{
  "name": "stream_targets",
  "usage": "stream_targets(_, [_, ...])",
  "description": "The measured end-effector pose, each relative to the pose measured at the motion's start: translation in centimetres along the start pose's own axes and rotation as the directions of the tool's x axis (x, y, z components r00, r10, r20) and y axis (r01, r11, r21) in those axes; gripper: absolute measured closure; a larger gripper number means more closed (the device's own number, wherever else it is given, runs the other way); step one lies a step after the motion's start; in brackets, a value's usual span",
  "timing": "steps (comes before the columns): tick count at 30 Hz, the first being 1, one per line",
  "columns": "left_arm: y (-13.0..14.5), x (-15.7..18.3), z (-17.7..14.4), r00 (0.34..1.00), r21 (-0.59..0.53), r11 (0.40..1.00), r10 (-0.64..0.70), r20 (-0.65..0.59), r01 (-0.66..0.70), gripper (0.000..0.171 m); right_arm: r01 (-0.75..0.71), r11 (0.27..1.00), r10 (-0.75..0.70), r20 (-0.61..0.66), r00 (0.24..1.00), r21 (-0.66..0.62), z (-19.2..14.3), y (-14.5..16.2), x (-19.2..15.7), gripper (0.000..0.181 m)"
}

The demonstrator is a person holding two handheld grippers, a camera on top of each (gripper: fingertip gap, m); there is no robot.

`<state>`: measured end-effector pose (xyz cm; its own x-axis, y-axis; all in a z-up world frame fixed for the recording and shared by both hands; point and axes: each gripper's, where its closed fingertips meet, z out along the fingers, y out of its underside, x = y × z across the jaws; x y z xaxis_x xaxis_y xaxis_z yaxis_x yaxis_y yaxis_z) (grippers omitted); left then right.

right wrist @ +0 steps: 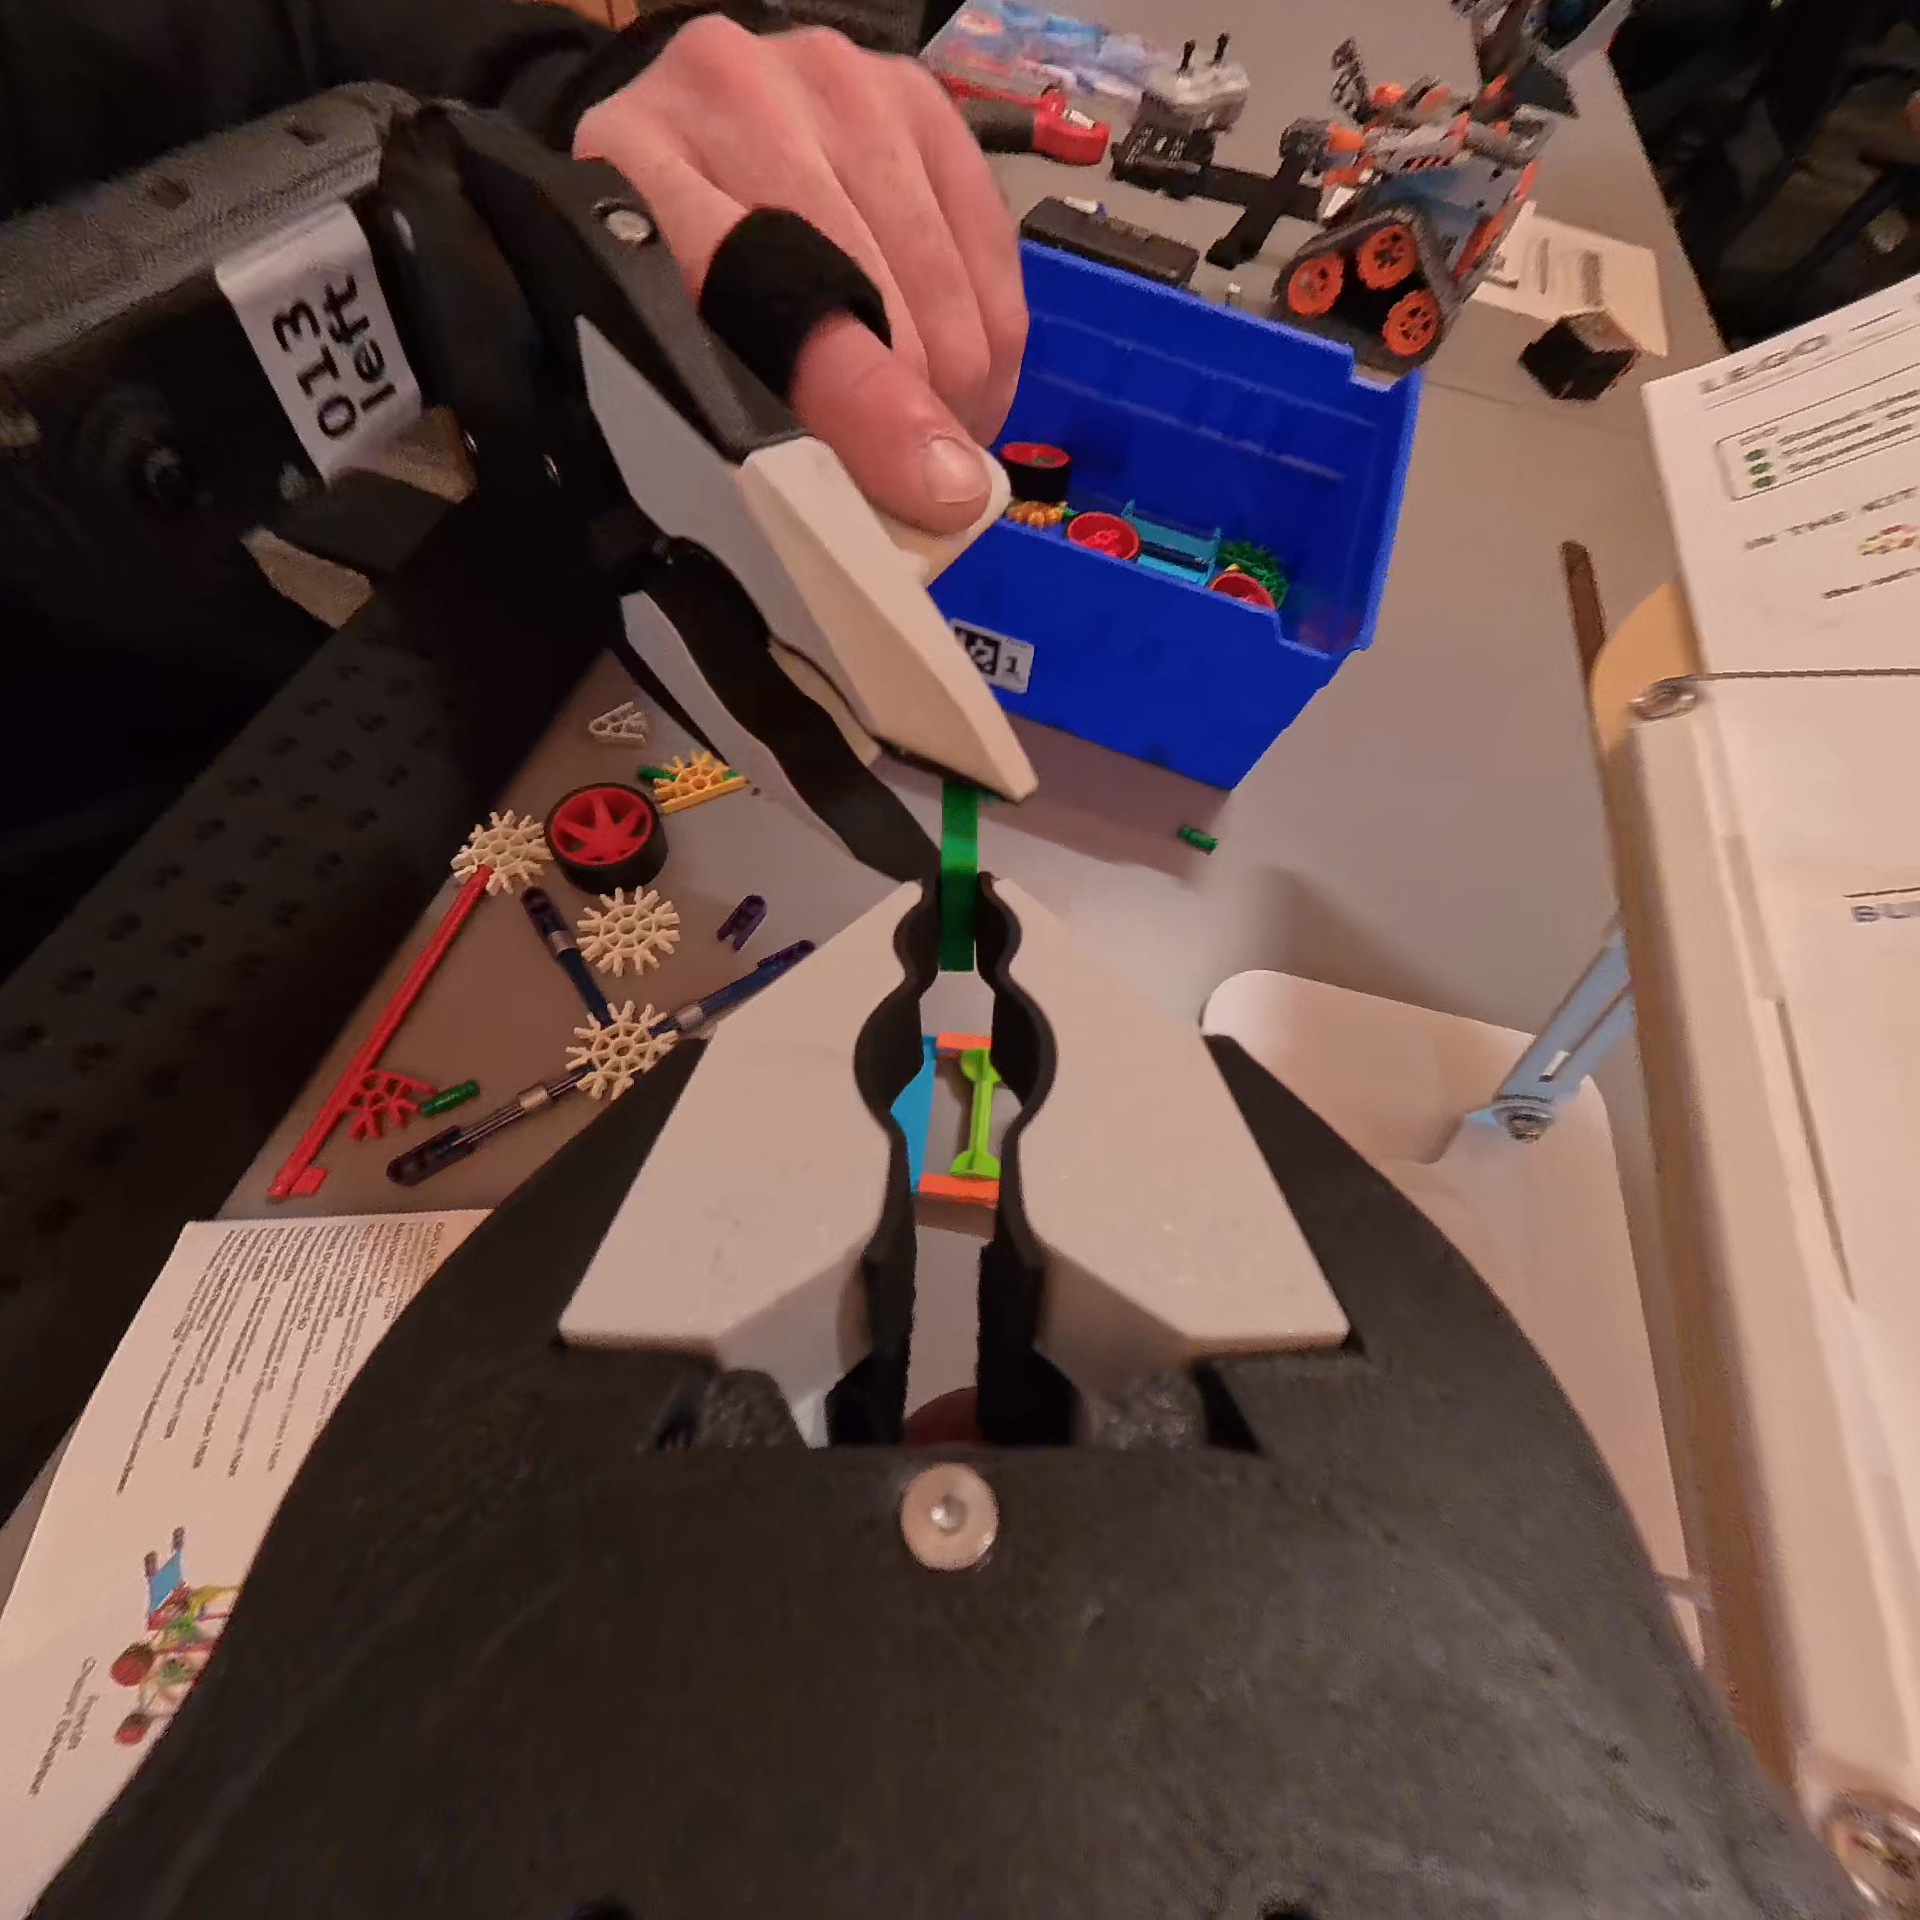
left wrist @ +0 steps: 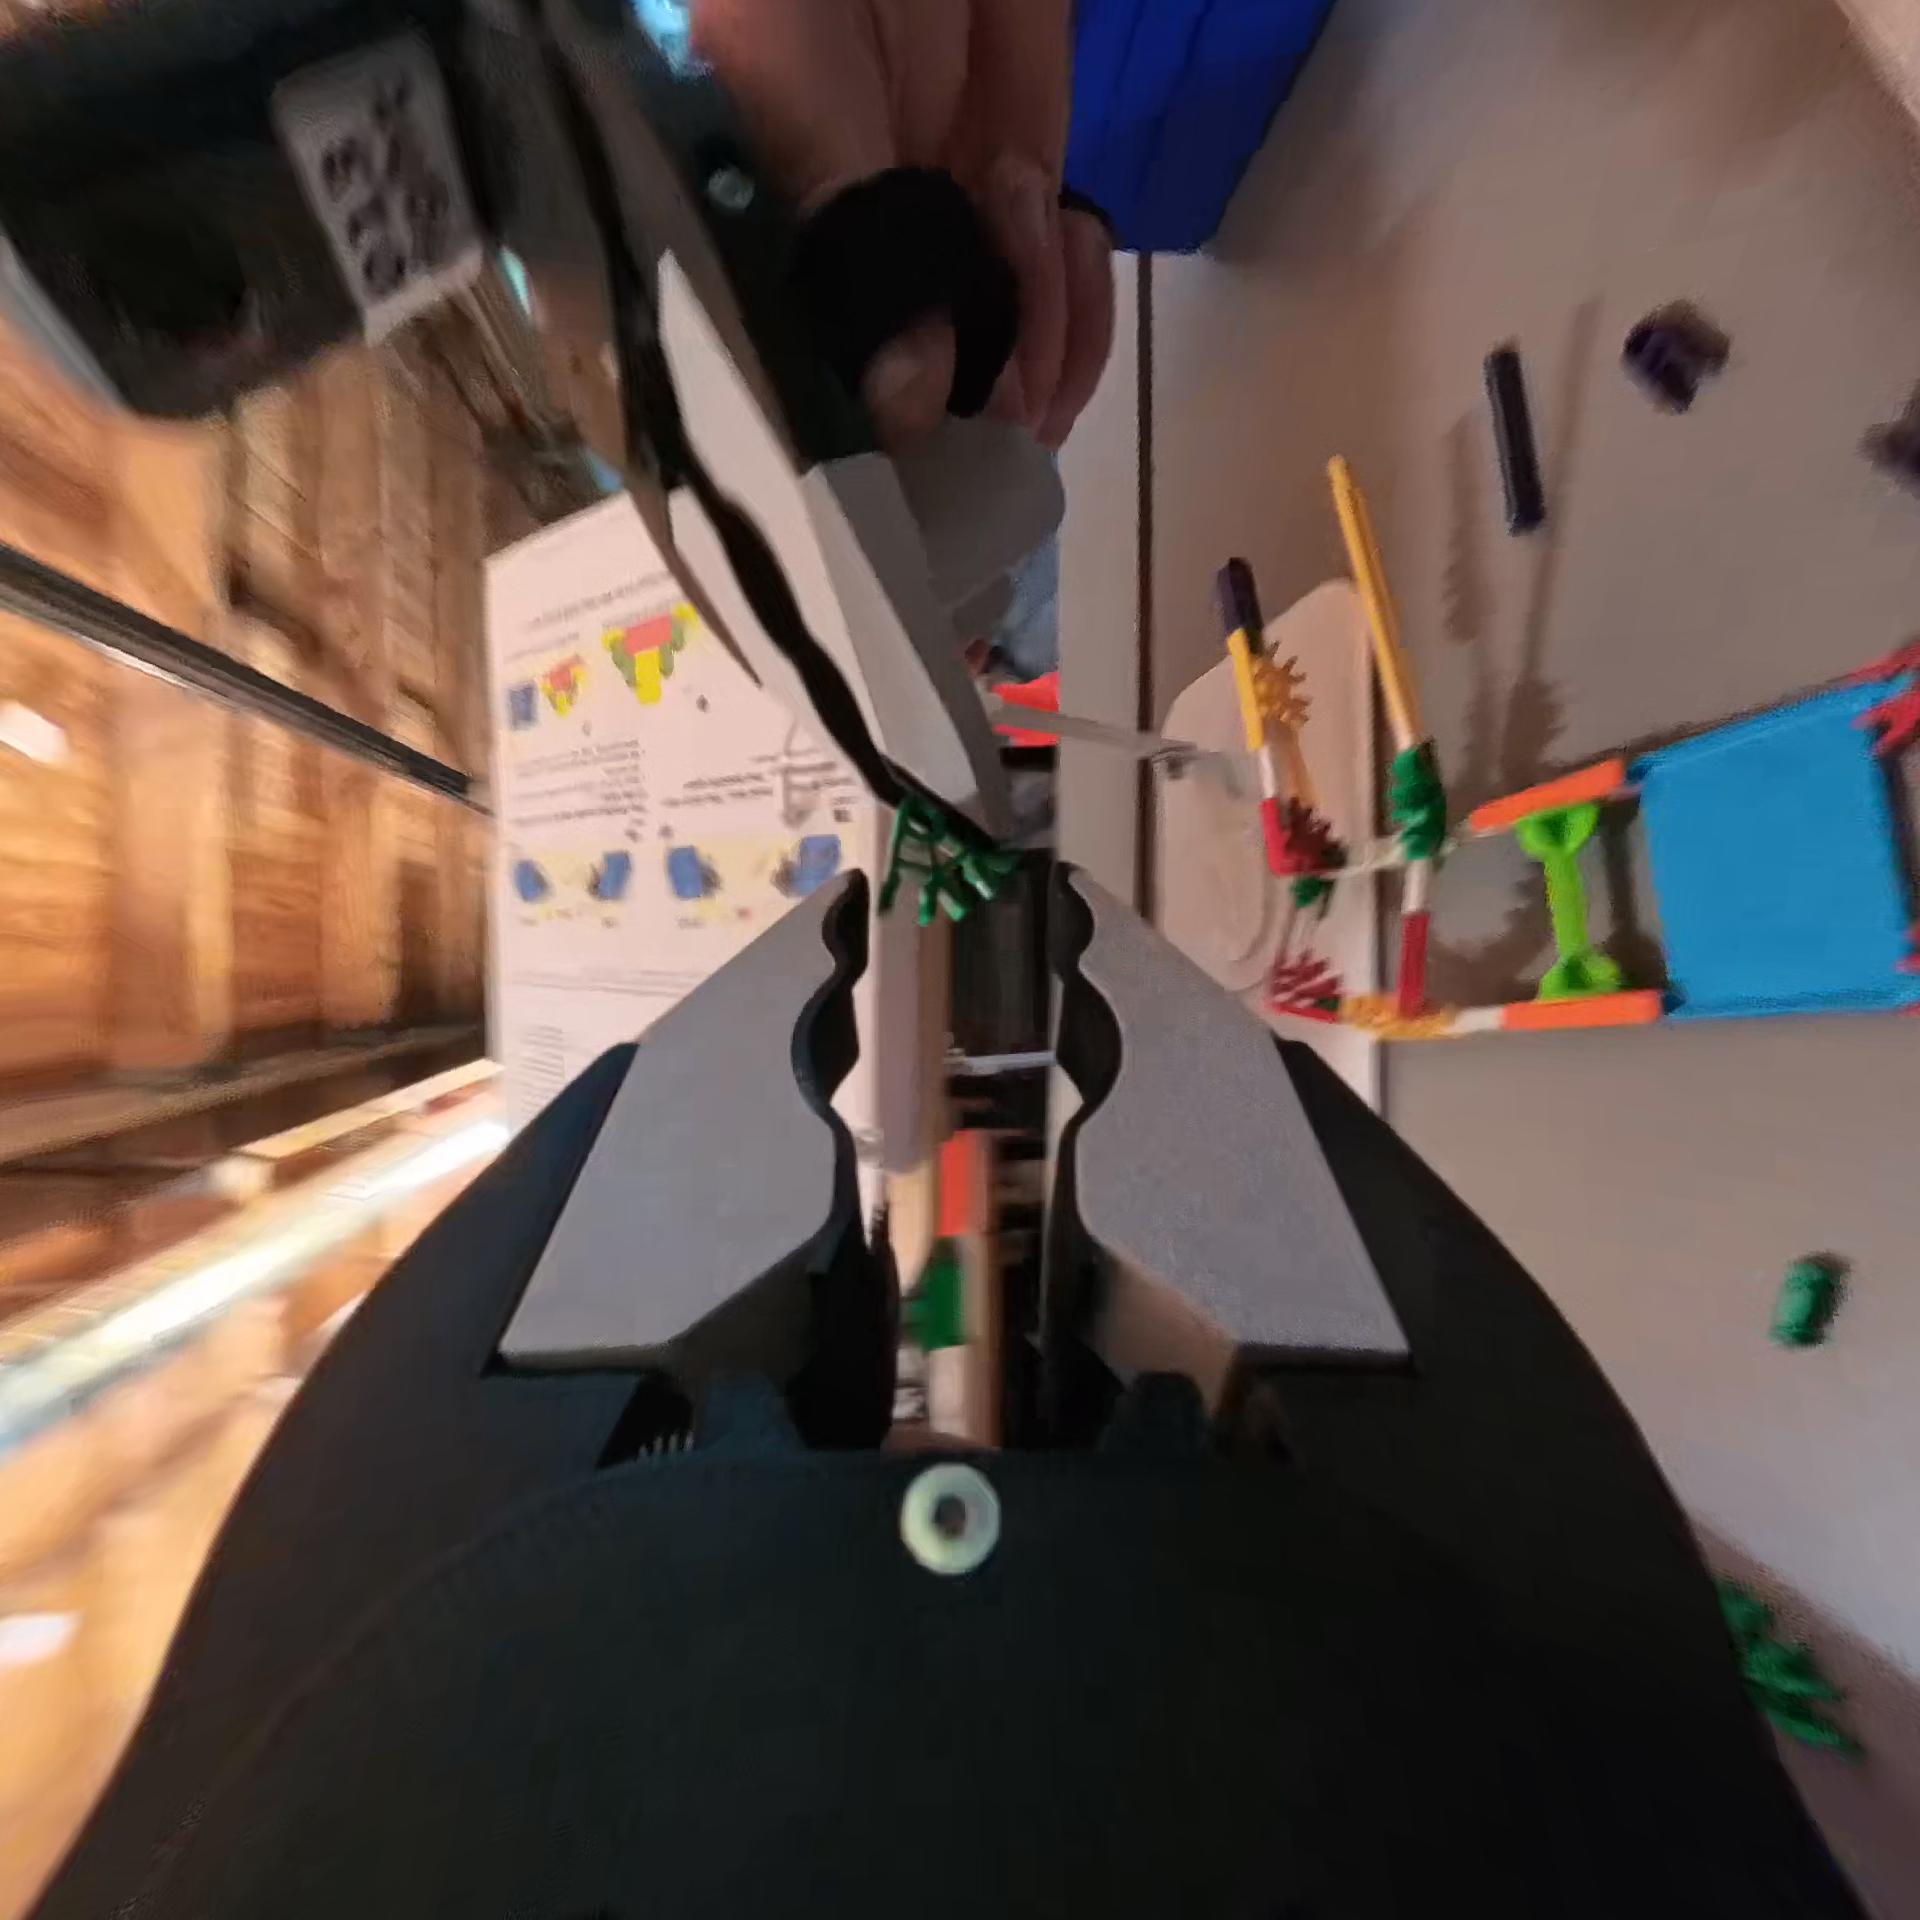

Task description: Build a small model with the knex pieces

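- Green connector [right wrist: 958, 883] is held in the air above the desk [right wrist: 1403, 883], pinched edge-on by right tool [right wrist: 956, 899], jaws nearly shut.
- Left tool [left wrist: 961, 883]: narrow gap, tips astride connector; an actual pinch can't be told.
- Risk, as judged: w/ two tools on one small pc, it could be twisted or popped out & dropped onto the half-built model [left wrist: 1558, 914] below.
- Desk: pale grey; blue bin [right wrist: 1195, 644] at 1 o'clock, red wheel [right wrist: 605, 836] & loose rods at 9 o'clock.
- Room: wood-panelled wall [left wrist: 208, 727], blurred.
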<state>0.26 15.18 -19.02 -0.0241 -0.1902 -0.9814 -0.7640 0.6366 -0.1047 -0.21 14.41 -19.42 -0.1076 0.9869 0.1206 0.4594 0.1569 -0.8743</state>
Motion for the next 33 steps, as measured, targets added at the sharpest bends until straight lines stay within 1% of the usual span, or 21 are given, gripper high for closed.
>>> stream_targets(1, [0.1, -0.2, -0.1, 0.993, 0.016, 0.993, -0.118, -0.031, 0.118, 0.137, 0.0, 1.0, 0.0, -0.008, 1.0, 0.019, -0.3, -0.3, 0.2, 0.178])
stream_targets(3, [0.3, -0.9, -0.4, 0.944, 0.047, 0.945, -0.318, -0.086, 0.323, 0.136, 0.003, 0.998, -0.003, -0.002, 1.0, 0.06, -0.8, -1.0, 0.1, 0.178])
stream_targets(4, [0.2, -1.1, -0.5, 0.904, 0.061, 0.907, -0.408, -0.123, 0.418, 0.136, 0.008, 0.997, -0.008, -0.002, 1.0, 0.077, -1.0, -1.2, 0.1, 0.178])
stream_targets(5, [0.0, -1.3, -0.7, 0.852, 0.076, 0.856, -0.495, -0.168, 0.512, 0.134, 0.009, 0.996, -0.01, 0.004, 1.0, 0.092, -1.1, -1.5, 0.0, 0.178])
stream_targets(7, [-0.8, -1.7, -1.0, 0.742, 0.099, 0.745, -0.623, -0.248, 0.659, 0.136, 0.015, 0.992, -0.017, 0.013, 1.0, 0.123, -1.2, -1.9, -0.2, 0.178])
stream_targets(9, [-1.4, -1.9, -1.0, 0.647, 0.109, 0.649, -0.698, -0.307, 0.752, 0.142, 0.024, 0.989, -0.028, 0.023, 0.999, 0.146, -1.1, -2.1, -0.4, 0.178])
stream_targets(10, [-1.5, -2.0, -1.0, 0.616, 0.112, 0.618, -0.718, -0.323, 0.778, 0.148, 0.026, 0.987, -0.031, 0.026, 0.999, 0.156, -1.1, -2.2, -0.5, 0.178])
stream_targets(12, [-1.8, -1.9, -1.0, 0.572, 0.109, 0.575, -0.74, -0.354, 0.811, 0.155, 0.027, 0.985, -0.033, 0.034, 0.999, 0.17, -1.0, -2.4, -0.6, 0.178])
stream_targets(14, [-1.8, -1.8, -1.0, 0.535, 0.101, 0.54, -0.756, -0.377, 0.835, 0.156, 0.028, 0.985, -0.035, 0.036, 0.999, 0.173, -1.0, -2.3, -0.6, 0.178])
stream_targets(15, [-1.8, -1.8, -1.0, 0.524, 0.095, 0.532, -0.759, -0.386, 0.841, 0.157, 0.028, 0.985, -0.035, 0.036, 0.999, 0.172, -1.0, -2.3, -0.6, 0.178])
stream_targets(17, [-1.6, -1.5, -1.0, 0.527, 0.067, 0.548, -0.752, -0.396, 0.834, 0.159, 0.032, 0.988, -0.036, 0.028, 0.999, 0.15, -0.8, -2.0, -0.5, 0.177])
stream_targets(20, [-1.3, -0.6, -1.0, 0.59, 0.02, 0.637, -0.702, -0.399, 0.771, 0.168, 0.071, 0.995, -0.071, -0.006, 0.997, 0.072, -0.5, -1.1, -0.5, 0.175])
stream_targets(24, [-1.1, -0.1, -0.7, 0.651, -0.043, 0.727, -0.638, -0.412, 0.685, 0.168, 0.157, 0.987, -0.16, -0.079, 0.984, -0.034, -0.2, -0.5, -0.4, 0.175])
stream_targets(28, [-1.2, 0.1, -0.5, 0.665, -0.084, 0.766, -0.601, -0.443, 0.637, 0.168, 0.204, 0.975, -0.212, -0.109, 0.971, -0.083, -0.2, -0.3, -0.4, 0.174])
stream_targets(31, [-0.9, 0.2, -0.3, 0.694, -0.106, 0.801, -0.568, -0.443, 0.589, 0.169, 0.223, 0.971, -0.232, -0.123, 0.965, -0.09, -0.5, -0.4, -0.3, 0.174])
stream_targets(33, [-0.9, 0.2, -0.3, 0.686, -0.112, 0.799, -0.57, -0.452, 0.59, 0.169, 0.227, 0.971, -0.235, -0.125, 0.964, -0.076, -0.8, -0.7, -0.4, 0.174])
